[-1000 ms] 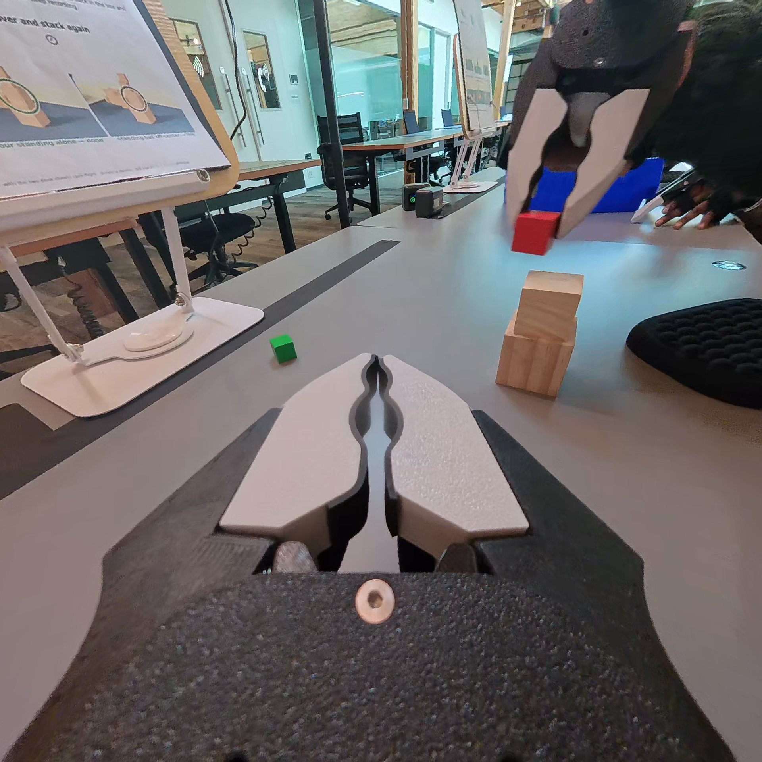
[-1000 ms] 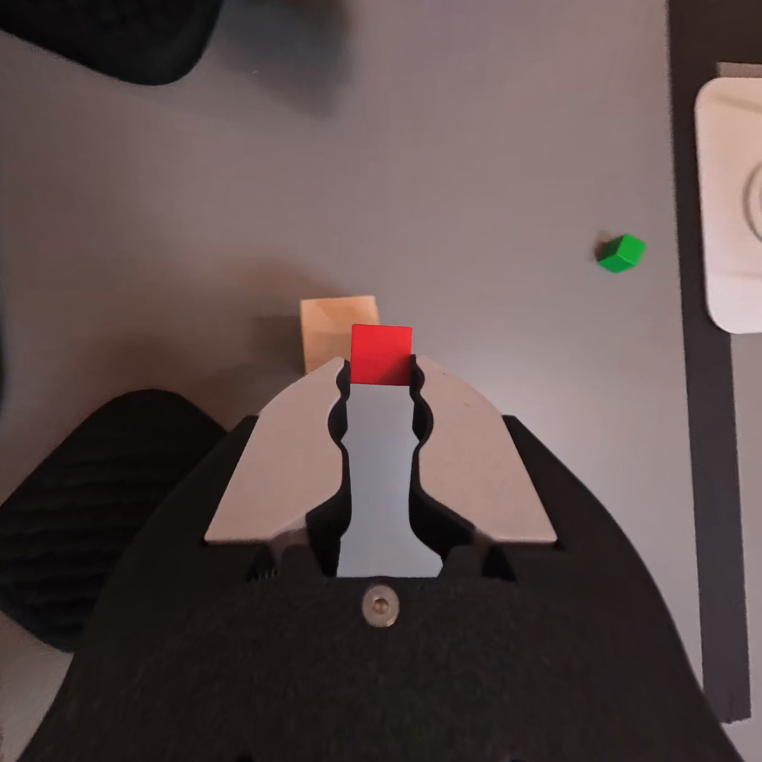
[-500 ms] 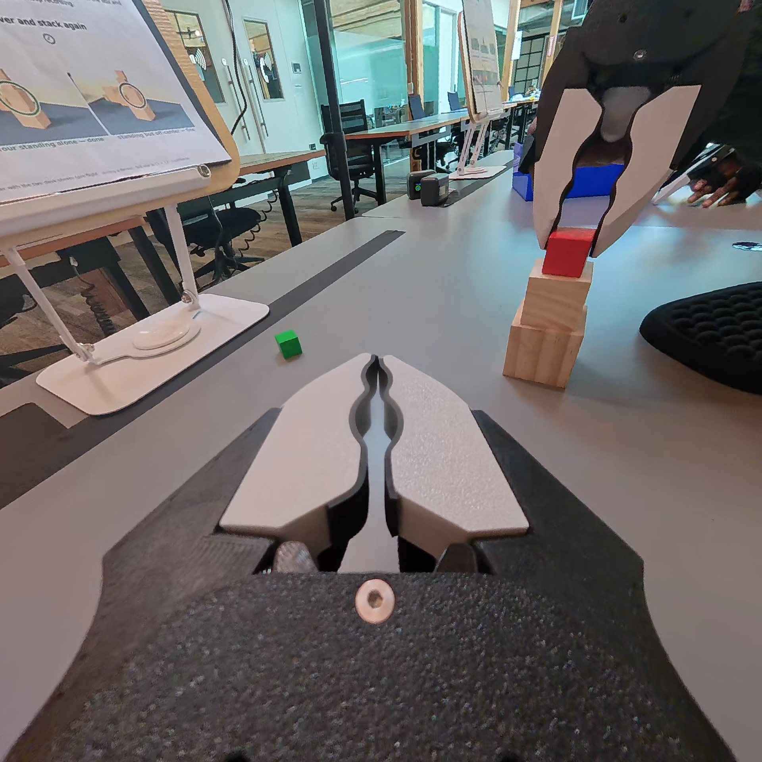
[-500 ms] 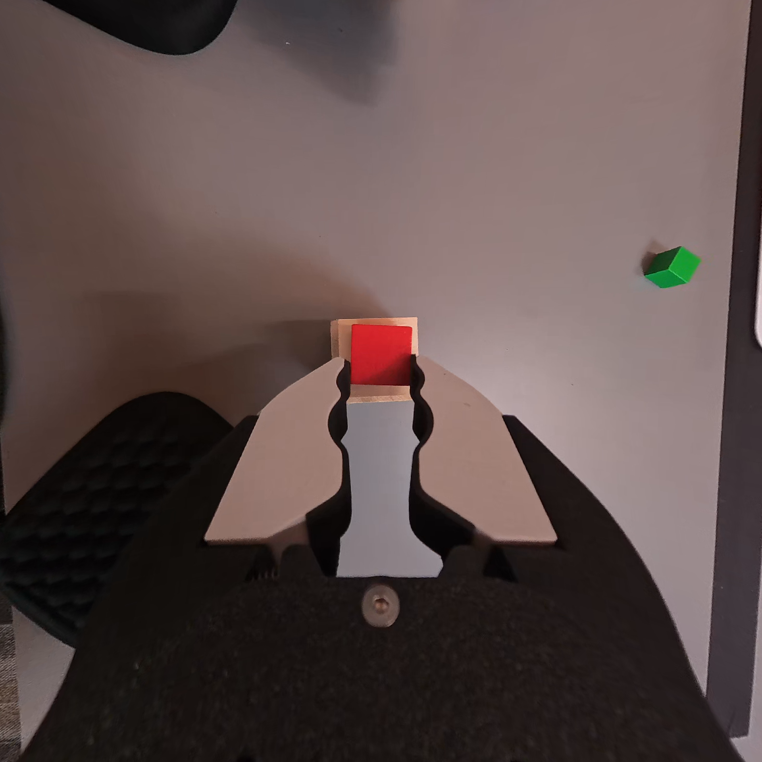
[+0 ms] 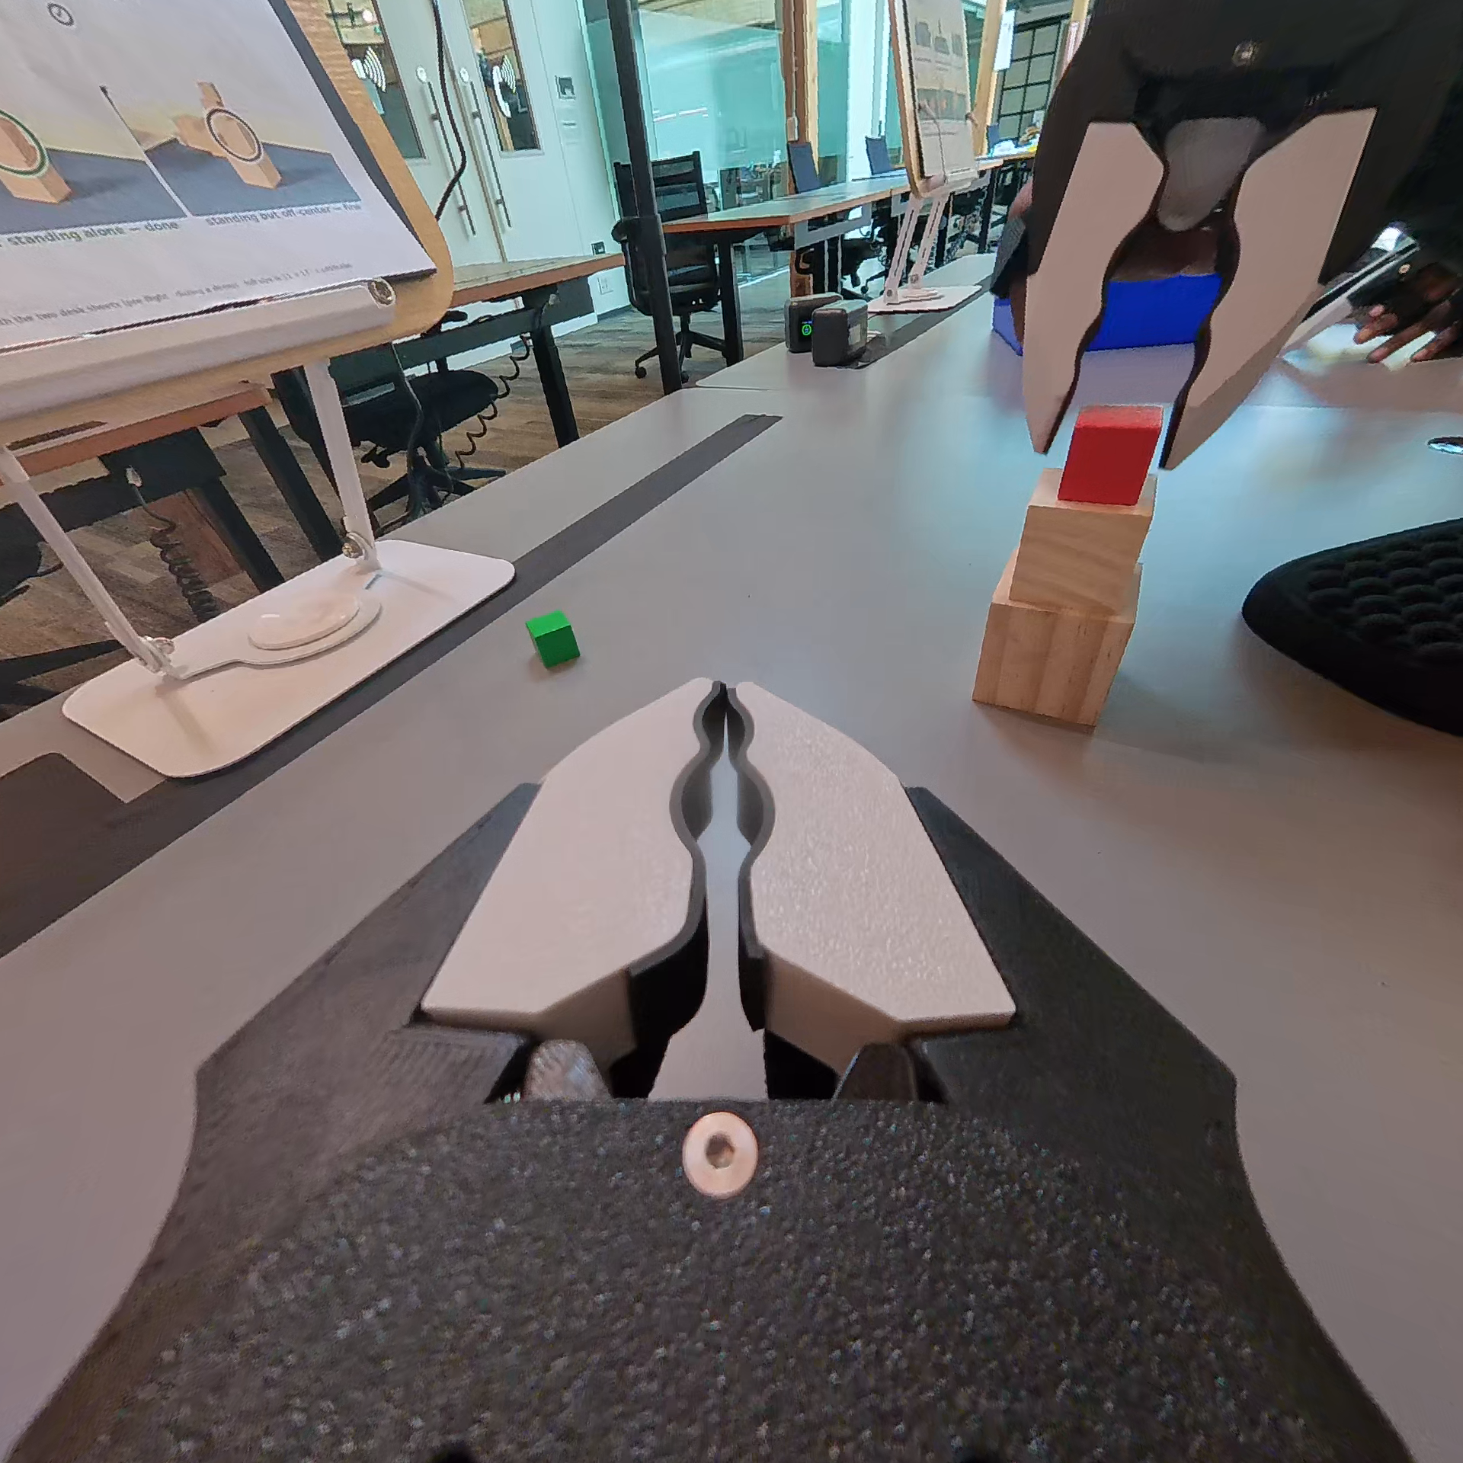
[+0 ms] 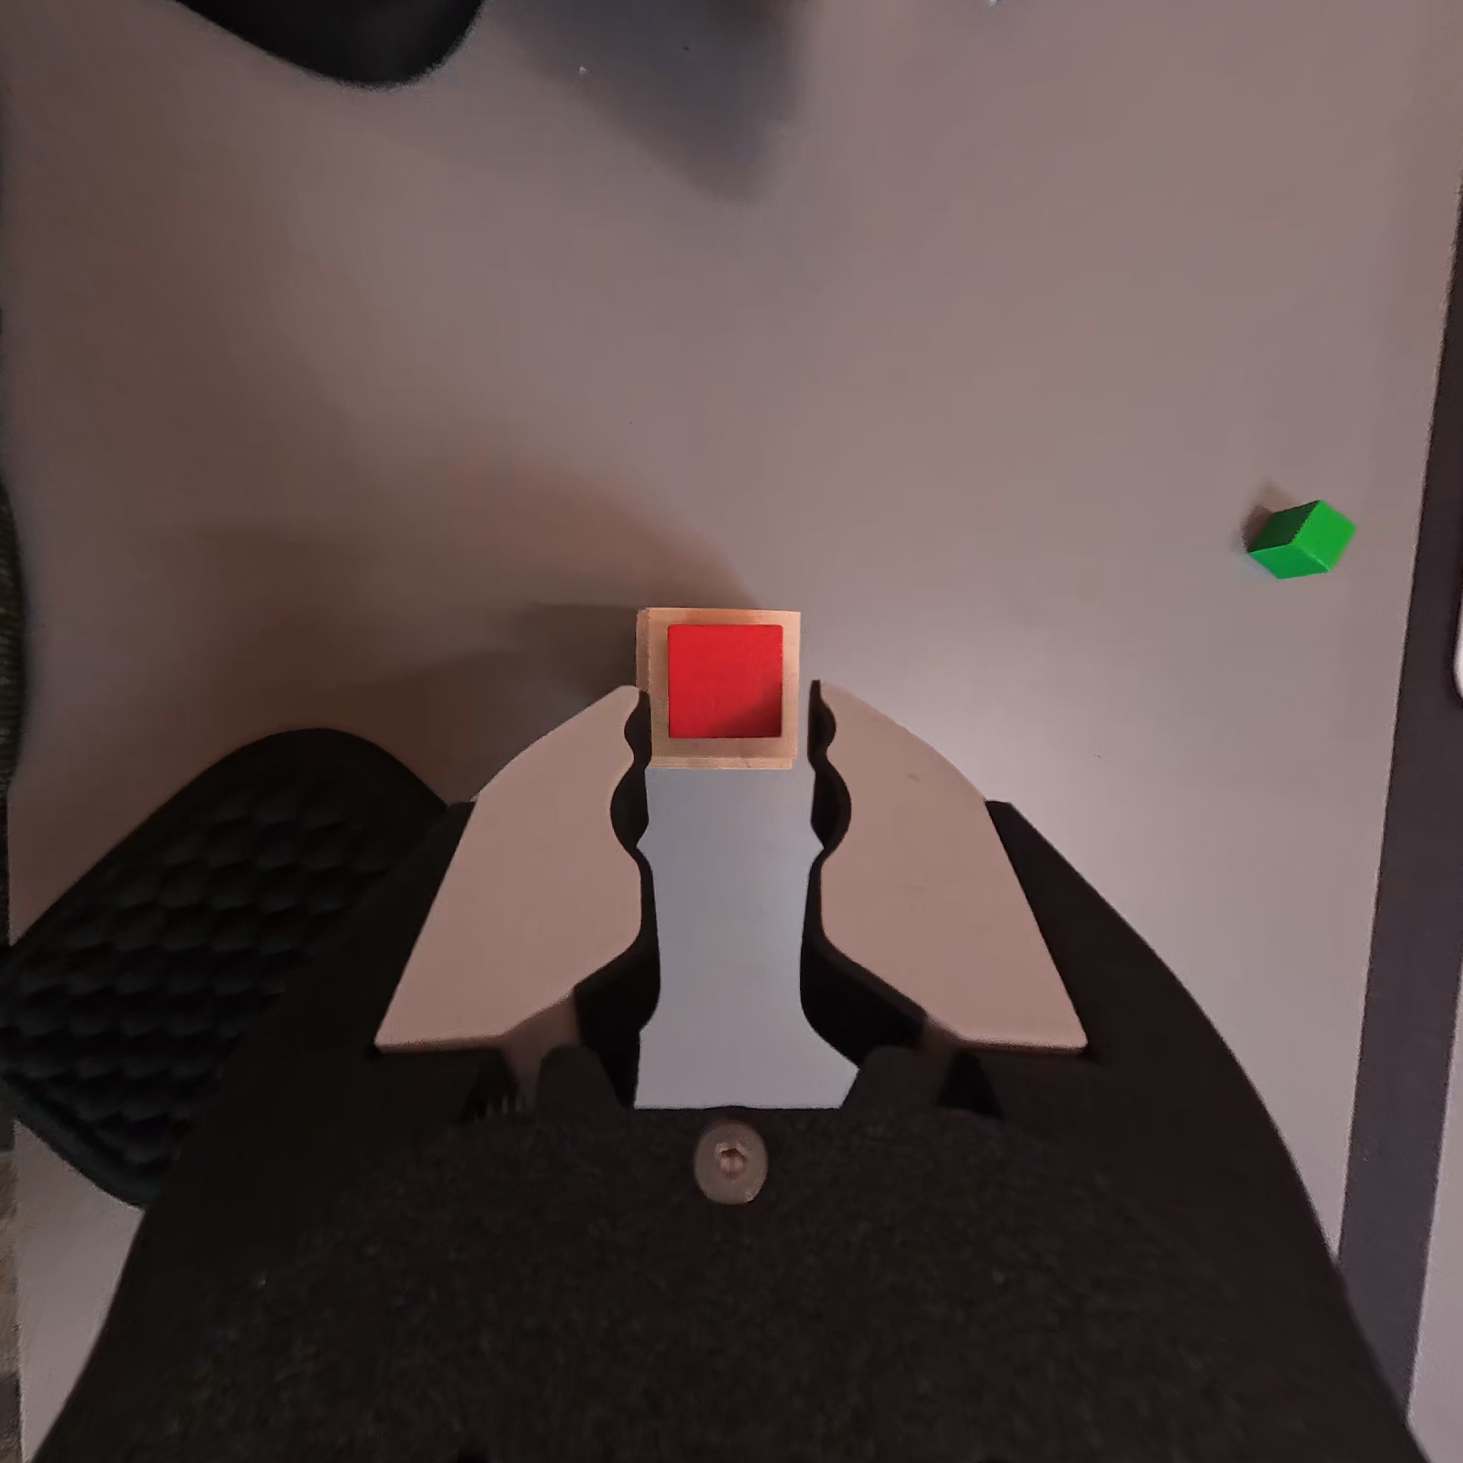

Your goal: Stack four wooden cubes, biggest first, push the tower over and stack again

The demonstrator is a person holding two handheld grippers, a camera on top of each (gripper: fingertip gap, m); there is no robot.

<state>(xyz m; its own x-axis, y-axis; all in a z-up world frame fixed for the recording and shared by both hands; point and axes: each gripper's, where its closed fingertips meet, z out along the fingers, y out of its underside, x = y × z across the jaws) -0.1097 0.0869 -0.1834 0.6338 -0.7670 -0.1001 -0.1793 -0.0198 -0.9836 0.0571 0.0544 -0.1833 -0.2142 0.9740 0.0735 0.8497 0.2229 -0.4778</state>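
The right tool (image 6: pixel 727 697) hung spread above a small red cube (image 6: pixel 724 681), its pads clear of the cube's sides. The cube sat atop two stacked pale wooden blocks (image 5: pixel 1061 602) on the grey tabletop (image 5: pixel 792 554). The left tool (image 5: pixel 722 697) was pressed together, bare, near a small green cube (image 5: pixel 552 640).

The right tool (image 6: pixel 727 697) hangs open above a red cube (image 6: pixel 724 681) on a wooden block (image 6: pixel 657 689).
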